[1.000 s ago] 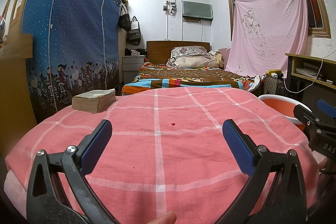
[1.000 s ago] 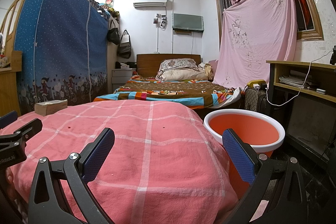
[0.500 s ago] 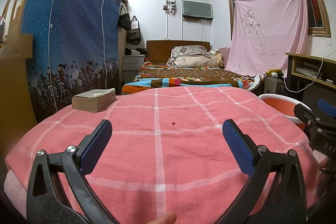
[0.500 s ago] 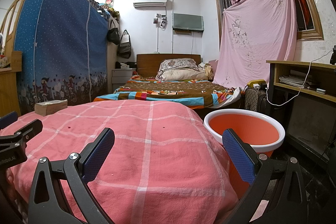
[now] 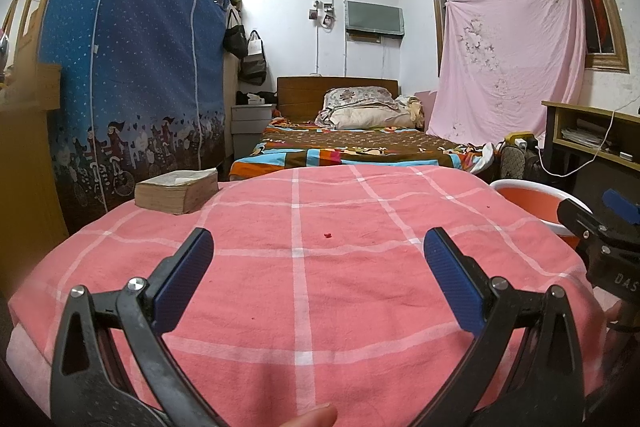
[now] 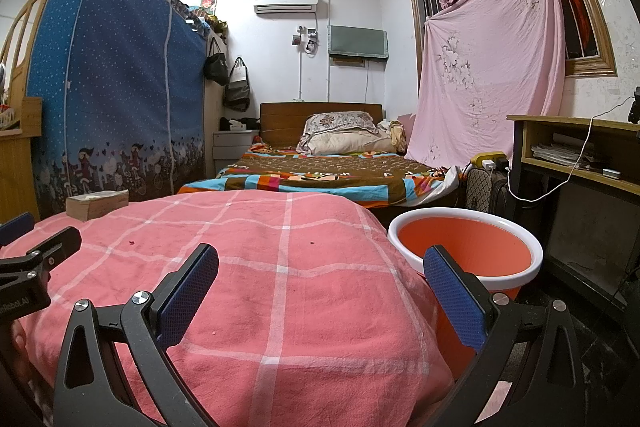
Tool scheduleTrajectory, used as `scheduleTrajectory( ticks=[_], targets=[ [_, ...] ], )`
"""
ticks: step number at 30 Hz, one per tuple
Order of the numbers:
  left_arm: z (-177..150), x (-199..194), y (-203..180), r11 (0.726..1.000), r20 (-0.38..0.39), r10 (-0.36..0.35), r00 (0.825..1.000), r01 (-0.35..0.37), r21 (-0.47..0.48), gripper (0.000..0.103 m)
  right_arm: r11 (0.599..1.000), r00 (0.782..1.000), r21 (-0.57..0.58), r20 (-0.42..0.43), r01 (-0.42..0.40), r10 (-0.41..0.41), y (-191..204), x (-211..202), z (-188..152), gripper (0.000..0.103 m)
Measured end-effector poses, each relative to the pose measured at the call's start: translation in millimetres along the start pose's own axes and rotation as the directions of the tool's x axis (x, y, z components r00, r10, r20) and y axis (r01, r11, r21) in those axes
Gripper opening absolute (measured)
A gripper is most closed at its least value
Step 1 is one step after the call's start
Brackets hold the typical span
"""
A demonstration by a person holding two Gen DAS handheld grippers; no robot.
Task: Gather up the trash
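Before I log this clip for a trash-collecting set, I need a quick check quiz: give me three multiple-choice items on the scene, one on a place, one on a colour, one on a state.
1. Where does the book lie?
A. on the far left corner of the pink checked cloth
B. inside the bucket
C. on the pillow

2. What colour is the inside of the bucket?
A. blue
B. orange
C. green

3. How does the left hand-held gripper stand?
A. shut on a crumb
B. shut on the book
C. open, holding nothing

Answers: 1 A, the book sits on the cloth's far left corner in the left wrist view. 2 B, the bucket's white rim rings an orange interior. 3 C, its blue pads are wide apart over bare cloth, with a red crumb lying ahead.
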State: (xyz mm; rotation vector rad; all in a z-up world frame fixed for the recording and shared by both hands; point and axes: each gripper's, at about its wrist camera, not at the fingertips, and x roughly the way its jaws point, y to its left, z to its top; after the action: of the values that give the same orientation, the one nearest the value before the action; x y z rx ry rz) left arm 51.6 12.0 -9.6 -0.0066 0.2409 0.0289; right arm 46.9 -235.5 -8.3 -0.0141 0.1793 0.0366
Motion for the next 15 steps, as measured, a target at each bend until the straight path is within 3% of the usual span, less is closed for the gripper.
scheduleTrajectory(
  ticks=[15],
  targets=[
    [-2.3, -6.9, -8.3, 0.999, 0.009, -0.001, 1.0, 0.001, 0.034, 0.088, 1.0, 1.0, 0.0, -0.002, 0.0, 0.0, 0.9, 0.4, 0.3, 0.103]
  ],
)
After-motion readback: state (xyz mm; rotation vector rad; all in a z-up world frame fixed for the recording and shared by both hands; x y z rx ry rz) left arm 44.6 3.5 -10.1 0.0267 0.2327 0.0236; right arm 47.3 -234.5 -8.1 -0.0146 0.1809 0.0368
